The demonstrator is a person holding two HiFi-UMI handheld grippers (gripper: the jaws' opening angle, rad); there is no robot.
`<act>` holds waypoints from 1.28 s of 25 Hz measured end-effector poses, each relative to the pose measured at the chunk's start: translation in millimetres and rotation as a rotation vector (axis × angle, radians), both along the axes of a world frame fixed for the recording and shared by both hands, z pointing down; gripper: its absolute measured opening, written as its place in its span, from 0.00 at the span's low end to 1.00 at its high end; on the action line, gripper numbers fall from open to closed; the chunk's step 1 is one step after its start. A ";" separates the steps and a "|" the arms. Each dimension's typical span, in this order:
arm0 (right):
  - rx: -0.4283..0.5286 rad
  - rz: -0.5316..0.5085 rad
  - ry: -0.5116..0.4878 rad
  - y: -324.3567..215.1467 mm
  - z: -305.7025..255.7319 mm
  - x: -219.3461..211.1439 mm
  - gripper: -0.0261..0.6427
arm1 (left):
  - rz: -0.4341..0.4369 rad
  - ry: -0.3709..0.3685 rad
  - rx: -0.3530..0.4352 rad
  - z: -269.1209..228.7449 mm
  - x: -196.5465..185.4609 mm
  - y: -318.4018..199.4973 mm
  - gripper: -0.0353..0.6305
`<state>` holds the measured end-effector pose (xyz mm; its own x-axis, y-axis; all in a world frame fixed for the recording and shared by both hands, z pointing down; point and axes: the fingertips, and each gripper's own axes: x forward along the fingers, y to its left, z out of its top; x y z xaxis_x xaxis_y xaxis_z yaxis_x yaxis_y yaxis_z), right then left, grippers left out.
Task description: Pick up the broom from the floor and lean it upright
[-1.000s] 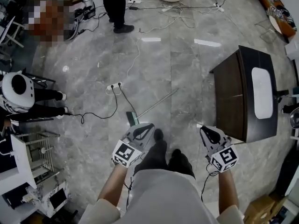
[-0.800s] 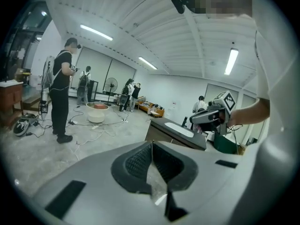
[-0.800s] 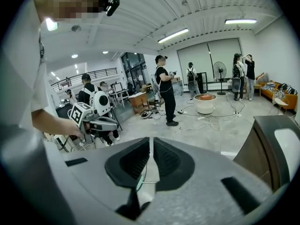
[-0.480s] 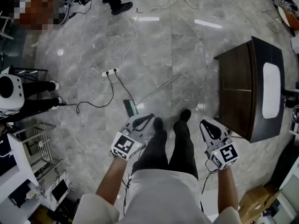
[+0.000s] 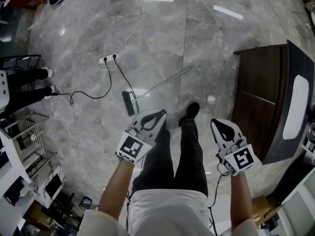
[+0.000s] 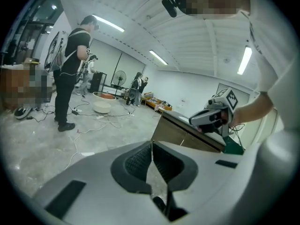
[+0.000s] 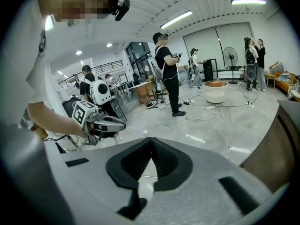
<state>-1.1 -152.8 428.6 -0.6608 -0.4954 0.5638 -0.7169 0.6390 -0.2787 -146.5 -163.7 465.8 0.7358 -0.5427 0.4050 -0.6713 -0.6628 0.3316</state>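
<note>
The broom lies flat on the grey marble floor, its green head (image 5: 130, 103) nearest me and its thin metal handle (image 5: 165, 81) running up and to the right. My left gripper (image 5: 160, 113) hovers just right of and below the broom head, apart from it, with its jaws shut and nothing held (image 6: 151, 144). My right gripper (image 5: 215, 124) hangs further right, near the table, also shut and empty (image 7: 150, 139). Each gripper shows in the other's view: the right gripper (image 6: 213, 116) and the left gripper (image 7: 101, 123).
A dark wooden table (image 5: 261, 102) stands at the right with a white pad (image 5: 299, 107) on it. A power strip (image 5: 109, 59) and a black cable (image 5: 83, 96) lie left of the broom. My shoe (image 5: 189, 113) rests near the handle. A wire rack (image 5: 22, 136) is at the left.
The view has moved forward over the broom, which now lies higher in the picture. One foot has stepped forward. Both grippers stay shut and empty.
</note>
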 end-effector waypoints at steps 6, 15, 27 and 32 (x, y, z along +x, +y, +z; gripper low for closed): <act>-0.039 -0.074 0.005 -18.8 88.1 10.7 0.04 | -0.030 -0.005 -0.037 84.4 25.2 -16.7 0.07; -0.063 -0.139 0.021 -37.0 260.5 31.4 0.04 | -0.023 -0.071 -0.064 258.9 50.7 -35.5 0.07; -0.077 -0.180 -0.009 -59.3 430.4 55.4 0.04 | 0.082 -0.113 -0.108 463.7 79.1 -24.9 0.07; -0.061 -0.230 0.018 -67.4 489.5 62.2 0.04 | 0.149 -0.145 -0.099 536.5 81.6 -36.4 0.07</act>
